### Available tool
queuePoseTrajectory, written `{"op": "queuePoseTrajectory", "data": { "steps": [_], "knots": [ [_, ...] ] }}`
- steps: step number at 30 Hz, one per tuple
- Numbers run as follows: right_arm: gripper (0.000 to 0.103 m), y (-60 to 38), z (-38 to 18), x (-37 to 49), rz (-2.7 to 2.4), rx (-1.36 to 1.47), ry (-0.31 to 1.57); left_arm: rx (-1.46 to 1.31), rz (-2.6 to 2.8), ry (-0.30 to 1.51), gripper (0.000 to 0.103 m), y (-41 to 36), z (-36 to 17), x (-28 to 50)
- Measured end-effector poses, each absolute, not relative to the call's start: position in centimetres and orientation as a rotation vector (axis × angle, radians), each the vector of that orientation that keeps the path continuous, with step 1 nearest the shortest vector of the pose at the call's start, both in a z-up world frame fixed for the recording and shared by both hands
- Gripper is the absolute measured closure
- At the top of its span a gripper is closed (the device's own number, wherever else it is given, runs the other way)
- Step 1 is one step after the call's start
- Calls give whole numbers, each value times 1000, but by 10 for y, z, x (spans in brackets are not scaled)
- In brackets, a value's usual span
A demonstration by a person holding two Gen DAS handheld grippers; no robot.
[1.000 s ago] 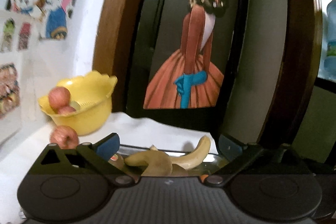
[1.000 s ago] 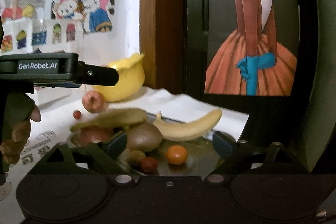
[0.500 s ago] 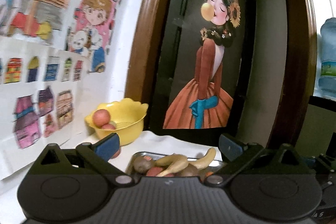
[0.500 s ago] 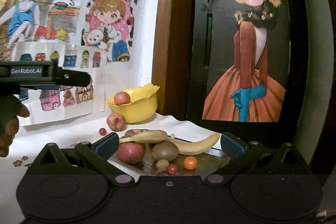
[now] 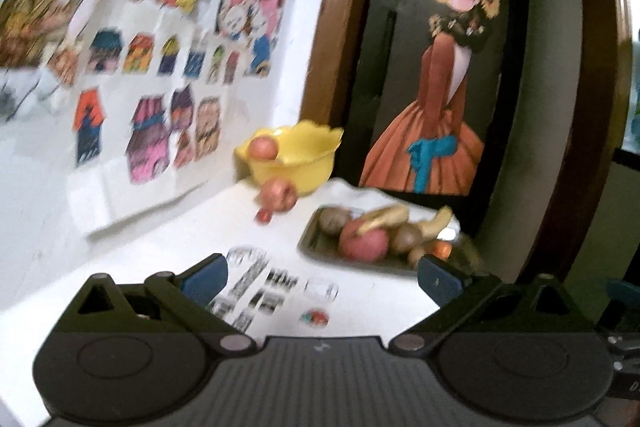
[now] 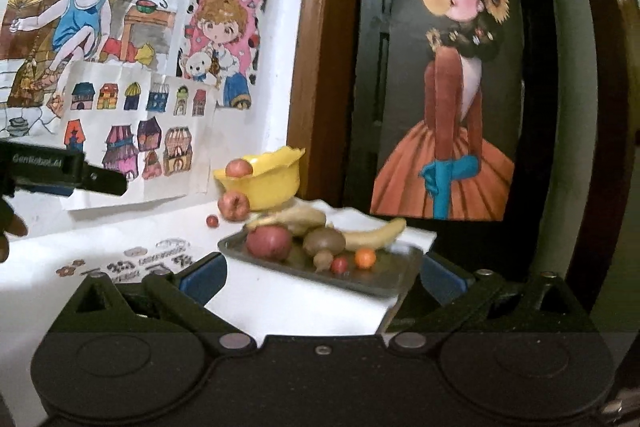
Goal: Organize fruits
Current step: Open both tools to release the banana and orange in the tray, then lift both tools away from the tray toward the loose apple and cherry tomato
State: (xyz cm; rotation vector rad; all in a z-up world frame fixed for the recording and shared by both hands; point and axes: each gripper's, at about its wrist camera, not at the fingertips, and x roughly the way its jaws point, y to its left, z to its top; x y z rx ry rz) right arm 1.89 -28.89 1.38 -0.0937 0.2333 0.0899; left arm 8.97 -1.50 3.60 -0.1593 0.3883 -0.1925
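Note:
A dark metal tray (image 6: 372,281) on the white table holds a red apple (image 6: 269,241), a kiwi (image 6: 324,240), two bananas (image 6: 374,233), a small red fruit (image 6: 340,264) and a small orange one (image 6: 365,257). Behind it a yellow bowl (image 6: 264,183) holds an apple (image 6: 239,168); another apple (image 6: 233,205) and a tiny red fruit (image 6: 212,221) lie beside it. My right gripper (image 6: 322,277) is open and empty, short of the tray. My left gripper (image 5: 322,273) is open and empty, back from the tray (image 5: 320,251), bowl (image 5: 296,159) and apple (image 5: 364,243).
Colourful drawings (image 6: 132,131) cover the white wall on the left. A framed picture of a woman in an orange dress (image 6: 444,155) leans behind the tray, inside a brown wooden frame (image 6: 316,47). Stickers (image 5: 260,287) lie on the tabletop. The left gripper's body (image 6: 60,173) and a hand show at far left.
Both grippers have pulled back and up from the tray, so the fruit looks smaller and farther away. More of the table and wall drawings shows. Both stay open and empty.

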Motion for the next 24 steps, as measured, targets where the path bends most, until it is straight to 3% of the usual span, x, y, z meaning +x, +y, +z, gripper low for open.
{"op": "queuePoseTrajectory", "data": {
  "steps": [9, 24],
  "knots": [
    [1, -291, -8, 5, 88, -82, 300, -160, -166, 444, 0, -16, 4, 68],
    [1, -288, -3, 46, 137, -71, 336, -100, -118, 498, 0, 17, 9, 89]
  ]
}}
